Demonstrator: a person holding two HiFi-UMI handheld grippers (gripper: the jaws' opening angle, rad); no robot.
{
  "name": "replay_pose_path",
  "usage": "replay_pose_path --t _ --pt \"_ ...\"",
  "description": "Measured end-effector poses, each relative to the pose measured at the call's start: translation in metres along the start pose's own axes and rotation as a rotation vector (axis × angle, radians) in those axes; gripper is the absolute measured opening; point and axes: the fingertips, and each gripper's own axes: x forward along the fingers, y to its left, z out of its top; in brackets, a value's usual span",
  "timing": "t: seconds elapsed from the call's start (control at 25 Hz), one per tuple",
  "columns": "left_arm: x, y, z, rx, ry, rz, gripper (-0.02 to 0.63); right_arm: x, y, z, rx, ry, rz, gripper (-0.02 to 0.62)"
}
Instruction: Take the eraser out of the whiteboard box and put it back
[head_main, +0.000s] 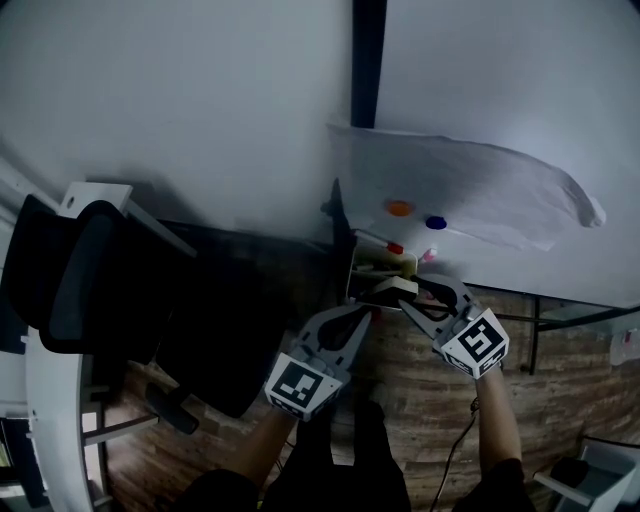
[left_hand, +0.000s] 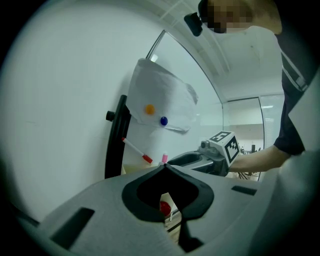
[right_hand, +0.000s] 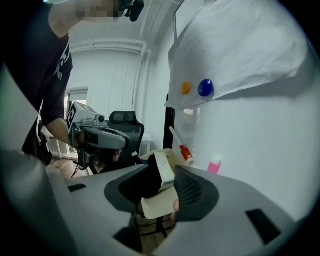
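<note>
The eraser, a pale block with a black felt side, sits between the jaws of my right gripper, just above the whiteboard box. In the right gripper view the eraser fills the gap, and my right gripper is shut on it, the textured pad pressing its pale face. My left gripper hovers shut and empty just left of the box; its tips meet in its own view. That view also shows the right gripper across from it.
A red-capped marker and a pink item stick up from the box. Above them a white sheet hangs on the whiteboard under an orange magnet and a blue magnet. A black office chair stands at the left.
</note>
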Motion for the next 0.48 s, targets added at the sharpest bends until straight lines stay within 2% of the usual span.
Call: replay_pose_path --t 0.24,0.48 --pt "-0.001 0.0 -0.004 0.02 -0.003 -0.003 0.005 -0.001 0.001 -0.001 -0.008 0.012 0.004 0.141" --pt "-0.003 -0.002 0.01 0.022 -0.009 0.0 0.005 -0.009 0.003 0.01 -0.018 -0.002 -0.002 0.137"
